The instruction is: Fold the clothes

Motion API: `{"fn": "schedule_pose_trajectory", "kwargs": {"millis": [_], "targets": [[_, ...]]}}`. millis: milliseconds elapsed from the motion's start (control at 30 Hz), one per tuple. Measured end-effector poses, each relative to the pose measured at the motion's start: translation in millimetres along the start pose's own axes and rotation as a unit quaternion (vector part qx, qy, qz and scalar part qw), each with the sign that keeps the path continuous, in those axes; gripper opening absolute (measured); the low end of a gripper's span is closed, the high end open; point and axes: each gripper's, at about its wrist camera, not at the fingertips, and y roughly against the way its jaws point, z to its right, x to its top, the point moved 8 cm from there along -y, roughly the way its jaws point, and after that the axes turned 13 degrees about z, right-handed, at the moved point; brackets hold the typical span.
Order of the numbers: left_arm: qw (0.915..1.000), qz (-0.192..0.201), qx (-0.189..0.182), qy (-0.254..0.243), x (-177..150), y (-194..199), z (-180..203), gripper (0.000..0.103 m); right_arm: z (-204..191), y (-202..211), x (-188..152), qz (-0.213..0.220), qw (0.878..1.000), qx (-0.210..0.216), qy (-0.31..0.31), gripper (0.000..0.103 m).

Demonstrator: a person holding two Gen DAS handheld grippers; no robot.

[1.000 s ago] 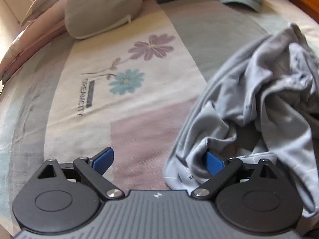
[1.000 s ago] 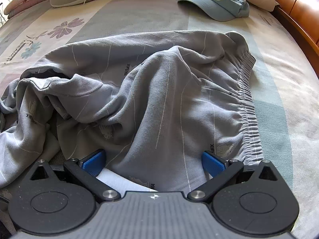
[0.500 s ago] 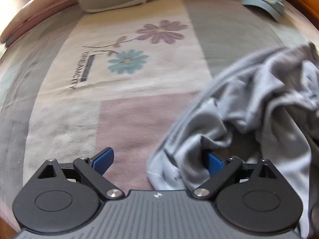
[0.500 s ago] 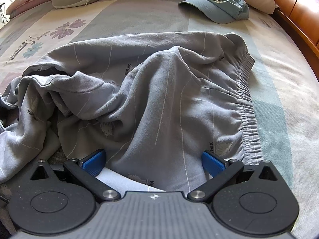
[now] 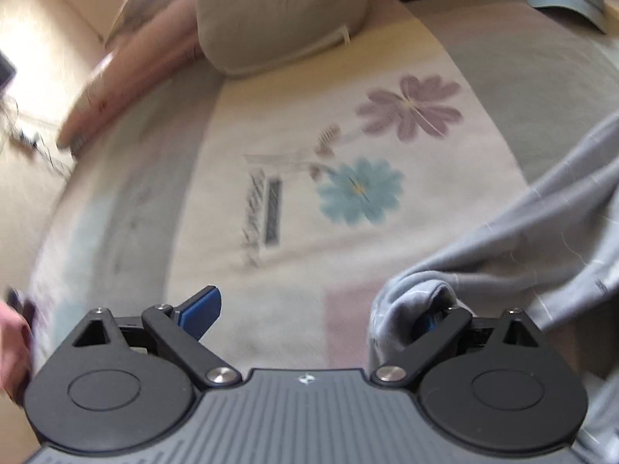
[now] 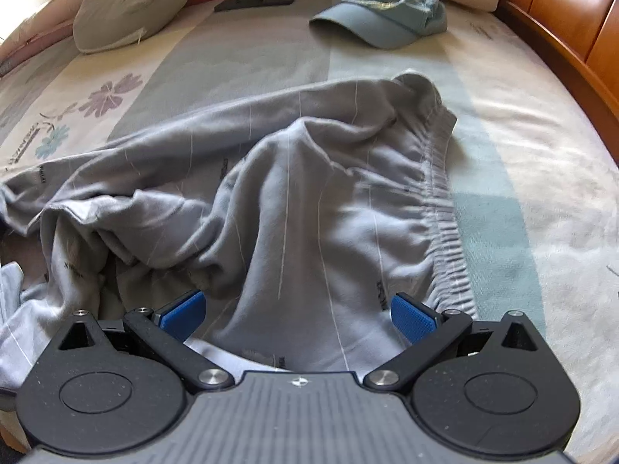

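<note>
While the grey trousers (image 6: 294, 208) lie crumpled across the bed (image 6: 514, 147), neither of your tongs has closed on them. The right tongs (image 6: 296, 313) are spread wide over the cloth near the elastic waistband (image 6: 445, 208), gripping nothing. The left tongs (image 5: 309, 313) are also wide apart; a leg end is draped over their right pad, though blur makes it hard to say whether it is only resting there.

The risk: that loose drape could slip off if you pull sideways, and closing the right tongs here may catch several layers at once, locking in the wrinkles.

Only the right view shows the whole garment and the blue cap (image 6: 383, 19) beyond it; only the left shows the bare flowered sheet (image 5: 359, 189) where the leg could spread.
</note>
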Motion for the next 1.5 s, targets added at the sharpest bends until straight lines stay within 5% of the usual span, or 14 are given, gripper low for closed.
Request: {"fn": "schedule_pose_trajectory", "kwargs": {"millis": [567,667,867,1167,1333,1500], "targets": [[0.9936,0.09,0.023,-0.065,125.6,-66.9,-8.7,0.096,4.7,6.1,7.0,0.008,0.999,-0.024,-0.02,0.103],[0.9935,0.09,0.003,-0.07,130.8,-67.9,0.7,0.096,0.8,4.5,6.7,0.006,1.0,-0.02,-0.019,0.103],[0.9943,0.049,-0.078,-0.053,98.6,-55.1,23.3,0.095,-9.5,1.4,10.7,0.006,1.0,-0.009,-0.015,0.103],[0.9868,-0.003,-0.15,0.06,34.8,-14.8,45.2,0.095,-17.7,-8.1,18.8,0.004,1.0,0.003,-0.015,0.103],[0.9882,-0.039,-0.14,0.046,8.0,-17.8,54.1,0.097,-27.4,-9.4,24.6,0.01,1.0,0.012,-0.006,0.103],[0.9953,-0.042,-0.084,0.026,0.6,-22.9,25.1,0.098,-25.8,-8.9,24.3,0.012,1.0,0.006,-0.008,0.103]]}}
